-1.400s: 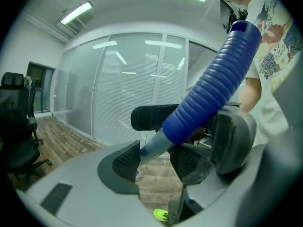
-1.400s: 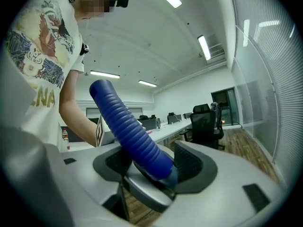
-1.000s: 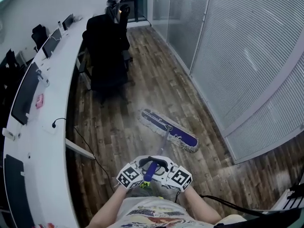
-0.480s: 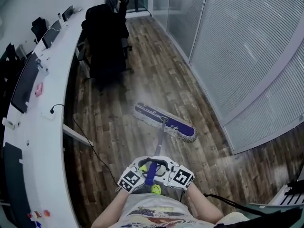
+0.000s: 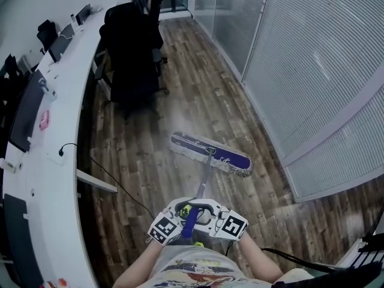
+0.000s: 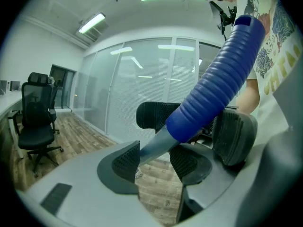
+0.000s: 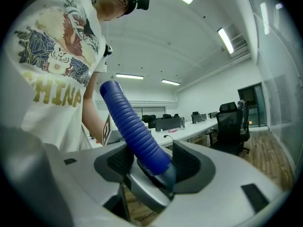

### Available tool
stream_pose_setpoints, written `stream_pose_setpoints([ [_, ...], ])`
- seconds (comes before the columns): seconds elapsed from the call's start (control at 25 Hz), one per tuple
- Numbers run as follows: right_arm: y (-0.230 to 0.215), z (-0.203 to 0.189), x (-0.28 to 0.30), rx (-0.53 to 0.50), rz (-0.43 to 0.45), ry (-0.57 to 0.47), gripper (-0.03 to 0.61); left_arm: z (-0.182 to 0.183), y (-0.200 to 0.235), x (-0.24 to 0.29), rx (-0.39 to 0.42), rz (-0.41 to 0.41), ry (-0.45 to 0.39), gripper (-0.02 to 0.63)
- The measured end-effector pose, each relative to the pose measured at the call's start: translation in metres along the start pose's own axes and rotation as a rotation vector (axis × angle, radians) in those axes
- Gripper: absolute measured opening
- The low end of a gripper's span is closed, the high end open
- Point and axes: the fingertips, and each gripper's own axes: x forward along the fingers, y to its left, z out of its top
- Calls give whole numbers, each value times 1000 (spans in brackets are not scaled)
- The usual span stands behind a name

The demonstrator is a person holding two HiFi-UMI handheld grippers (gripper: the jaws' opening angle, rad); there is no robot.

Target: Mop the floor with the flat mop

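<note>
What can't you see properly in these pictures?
Underside of the mop head: head view, flat against the floor.
Blue grip of the mop handle: head view, mostly covered by left tongs and right tongs.
Small things on the desk: head view, too tiny to name.

The floor [image 5: 198, 95] ran open ahead as a lane between the curved desk [image 5: 57, 131] on the left and the glass wall [image 5: 312, 71] on the right. A chair [image 5: 132, 59] blocked its far left side. The mop [image 5: 210, 154] lay across mid-lane, and a cable [image 5: 122, 188] trailed beside the desk.
</note>
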Motion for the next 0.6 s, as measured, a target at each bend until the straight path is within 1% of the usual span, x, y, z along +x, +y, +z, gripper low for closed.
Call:
stream_pose_setpoints([
  [0.08, -38, 3, 8, 14, -19, -9, 253, 11, 33, 14, 14, -20, 13, 186],
  [0.28, -142, 13, 33, 28, -50, -12, 253, 44, 127, 47, 46, -42, 40, 186],
  [0.4, -198, 22, 42, 42, -98, -54, 253, 63, 174, 67, 77, -66, 58, 186],
  [0.48, -233, 24, 45, 68, -125, -59, 253, 76, 202, 83, 86, -72, 58, 186],
  [0.6, -268, 22, 43, 61, -116, -42, 253, 86, 227, 104, 72, -72, 58, 184],
])
